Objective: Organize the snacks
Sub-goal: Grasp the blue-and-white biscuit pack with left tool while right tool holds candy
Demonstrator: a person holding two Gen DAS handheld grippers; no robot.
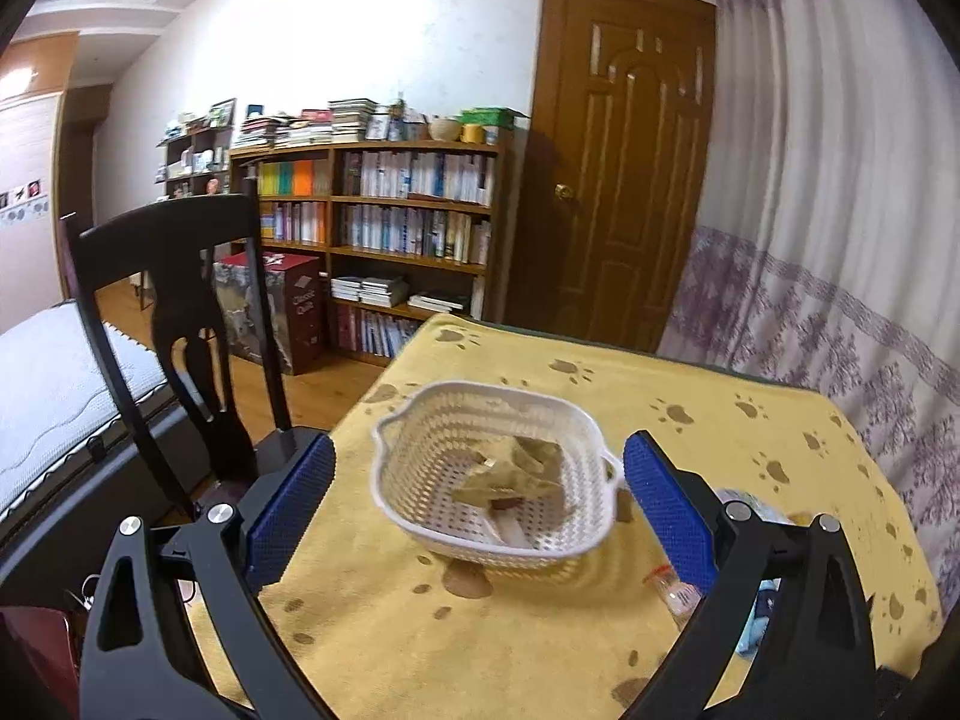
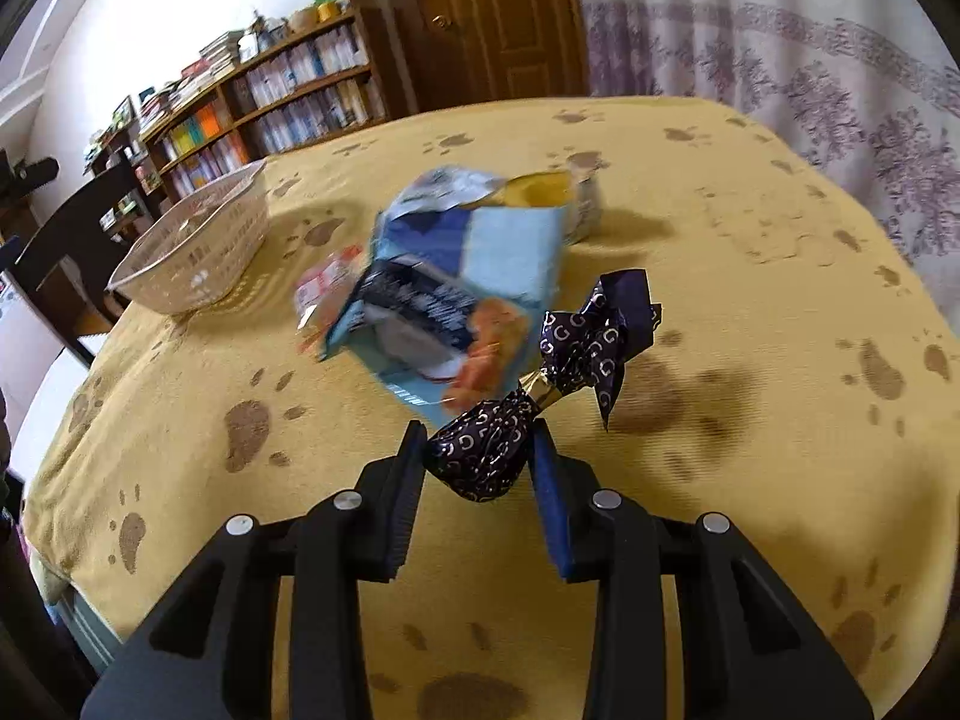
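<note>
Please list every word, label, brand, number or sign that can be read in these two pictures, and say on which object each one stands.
"G", repeated: on the dark purple wrapper of the candy held in the right gripper.
"Classic Quilt" (uncertain, small): on the dark red box beside the bookshelf.
Blue snack bag: print too blurred to read.
Small pink packet: blurred, unreadable.
Book spines on the bookshelf: too small to read.
</note>
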